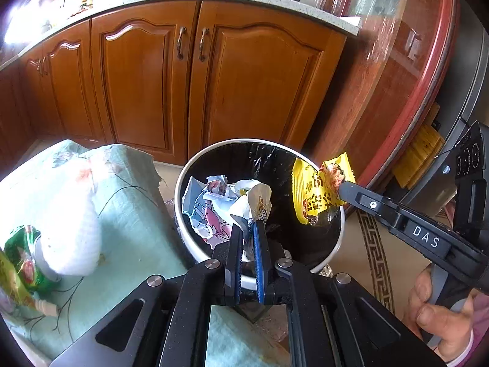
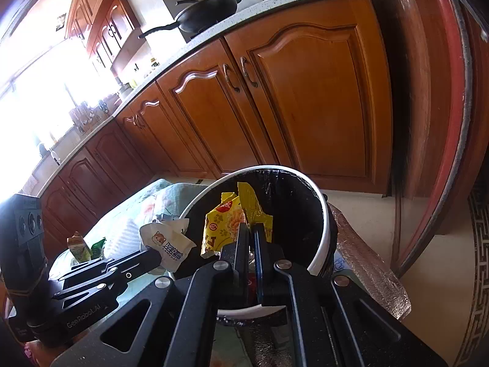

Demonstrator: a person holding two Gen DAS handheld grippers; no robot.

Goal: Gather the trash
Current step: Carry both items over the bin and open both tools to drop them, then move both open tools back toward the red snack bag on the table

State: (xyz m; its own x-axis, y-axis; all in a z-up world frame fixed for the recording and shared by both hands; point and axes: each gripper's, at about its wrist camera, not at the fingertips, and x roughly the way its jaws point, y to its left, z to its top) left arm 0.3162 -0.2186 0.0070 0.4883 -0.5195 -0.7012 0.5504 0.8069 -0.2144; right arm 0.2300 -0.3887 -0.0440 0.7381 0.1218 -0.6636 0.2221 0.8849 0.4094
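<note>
My left gripper (image 1: 248, 229) has its jaws clamped on a crumpled white wrapper (image 1: 255, 203), which I hold over the open mouth of the trash bin (image 1: 195, 253). My right gripper (image 2: 251, 229) has its jaws pressed together on a yellow snack wrapper (image 2: 235, 220), and that one hangs above the bin's black liner, near the rim on the right-hand side as the left camera sees it. Both wrappers are in the air, above the bin, not touching what lies inside.

Down in the bin I see crumpled paper with pink and blue print (image 1: 207, 211), lying on the black bag.

Just left of the bin is a surface under a pale green floral cloth (image 1: 131, 214). On it lies a white foam-like sheet (image 1: 73, 226), and beside that, at the near left edge, a green packet (image 1: 21, 263).

Behind the bin stand wooden cabinets (image 1: 189, 85) under a speckled countertop (image 2: 214, 39), with a black wok (image 2: 207, 12) on it. To the right curves a red-edged round table (image 1: 428, 91).
</note>
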